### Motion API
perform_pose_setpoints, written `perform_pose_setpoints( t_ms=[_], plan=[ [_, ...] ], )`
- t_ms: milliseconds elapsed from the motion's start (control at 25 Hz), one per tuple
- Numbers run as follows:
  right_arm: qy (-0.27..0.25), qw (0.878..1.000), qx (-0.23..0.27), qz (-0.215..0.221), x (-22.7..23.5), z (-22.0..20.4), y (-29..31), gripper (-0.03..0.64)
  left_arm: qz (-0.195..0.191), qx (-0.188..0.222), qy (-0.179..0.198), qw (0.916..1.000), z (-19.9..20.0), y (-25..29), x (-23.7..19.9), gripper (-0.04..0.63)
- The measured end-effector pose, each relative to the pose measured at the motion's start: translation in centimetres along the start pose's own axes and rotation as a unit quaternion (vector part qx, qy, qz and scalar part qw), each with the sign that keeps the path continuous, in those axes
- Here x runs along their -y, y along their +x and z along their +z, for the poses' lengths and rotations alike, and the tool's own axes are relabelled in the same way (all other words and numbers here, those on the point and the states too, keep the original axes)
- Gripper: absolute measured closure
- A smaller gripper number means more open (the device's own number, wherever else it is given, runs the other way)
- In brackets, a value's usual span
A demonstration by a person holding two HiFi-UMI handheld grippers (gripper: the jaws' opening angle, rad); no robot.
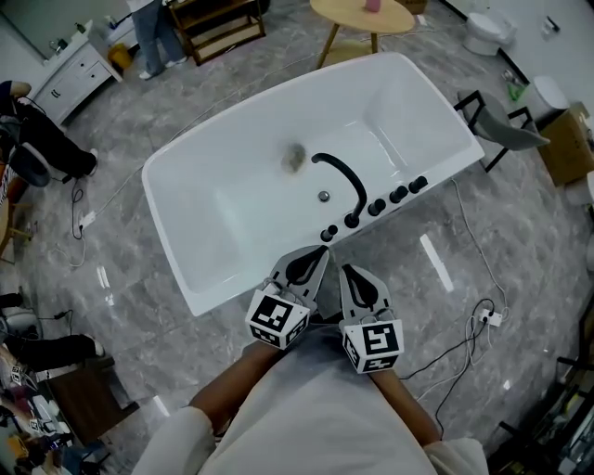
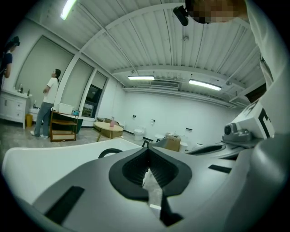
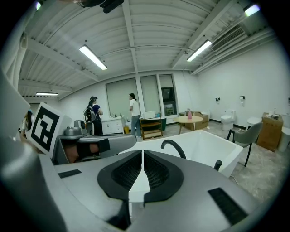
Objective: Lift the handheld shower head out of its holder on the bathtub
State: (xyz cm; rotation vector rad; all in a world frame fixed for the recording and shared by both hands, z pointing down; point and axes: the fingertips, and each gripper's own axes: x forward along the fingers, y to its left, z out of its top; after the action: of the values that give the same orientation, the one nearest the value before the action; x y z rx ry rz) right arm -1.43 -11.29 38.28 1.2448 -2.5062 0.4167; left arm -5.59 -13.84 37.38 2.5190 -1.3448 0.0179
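Bathtub [image 1: 176, 186]: white, standing on the grey marble floor, set at a slant across my head view.
Spout [image 1: 342, 172]: black and arched, rising from the near rim and curving over the basin.
Black fittings [image 1: 376, 208]: a row along the near rim, running from the spout's foot toward the right corner.
Handheld shower head [image 1: 418, 184]: as far as I can tell, the end piece of that row nearest the right corner, upright in its holder; it is too small for me to be sure.
Left gripper [image 1: 320, 252]: jaws pressed together with nothing between them, tips just short of the near rim by the row's left end.
Right gripper [image 1: 345, 269]: jaws closed to a thin slit and empty, just beside the left gripper, over the floor.
Round table [image 1: 362, 14]: beyond the far rim.
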Motion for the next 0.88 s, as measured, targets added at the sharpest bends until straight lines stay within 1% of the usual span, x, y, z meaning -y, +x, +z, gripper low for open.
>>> perform_pose_setpoints(
  t_ms=[80, 120, 280, 360, 440, 560, 640, 760, 880],
  plan=[
    [0.001, 1.0, -0.005, -0.001, -0.4, -0.4, 0.7, 0.595, -0.002, 0.003, -0.028, 0.9996, 0.3, 0.5, -0.8, 0.589],
    [0.003, 1.0, -0.009, -0.002, -0.5, -0.6, 1.0, 0.594, -0.005, 0.003, -0.031, 0.9995, 0.4, 0.9, -0.9, 0.589],
    [0.015, 1.0, -0.01, -0.012, -0.4, -0.4, 1.1, 0.595, -0.018, -0.005, -0.018, 0.9997, -0.2, 1.4, -0.6, 0.589],
    [0.022, 0.999, 0.004, -0.024, 0.4, 0.6, 1.0, 0.595, -0.019, -0.002, -0.023, 0.9995, -0.5, 1.2, -0.8, 0.589],
    [0.023, 0.999, 0.007, -0.038, 1.5, 1.1, 1.4, 0.595, -0.011, -0.005, -0.031, 0.9994, -1.3, 1.4, -1.3, 0.589],
    [0.03, 0.999, -0.007, -0.045, 3.2, 0.5, 2.9, 0.594, 0.002, -0.021, -0.045, 0.9988, -3.0, 2.7, -1.6, 0.589],
    [0.021, 0.999, -0.013, -0.041, 4.3, -0.4, 4.3, 0.594, 0.006, -0.028, -0.046, 0.9985, -4.5, 4.1, -1.9, 0.589],
    [0.006, 0.999, -0.024, -0.038, 5.8, -2.6, 6.6, 0.594, 0.012, -0.04, -0.049, 0.9979, -7.6, 5.6, -2.8, 0.589],
    [0.004, 0.999, -0.036, -0.035, 6.2, -4.5, 7.8, 0.595, 0.017, -0.06, -0.054, 0.9966, -10.0, 5.6, -3.3, 0.589]
  ],
)
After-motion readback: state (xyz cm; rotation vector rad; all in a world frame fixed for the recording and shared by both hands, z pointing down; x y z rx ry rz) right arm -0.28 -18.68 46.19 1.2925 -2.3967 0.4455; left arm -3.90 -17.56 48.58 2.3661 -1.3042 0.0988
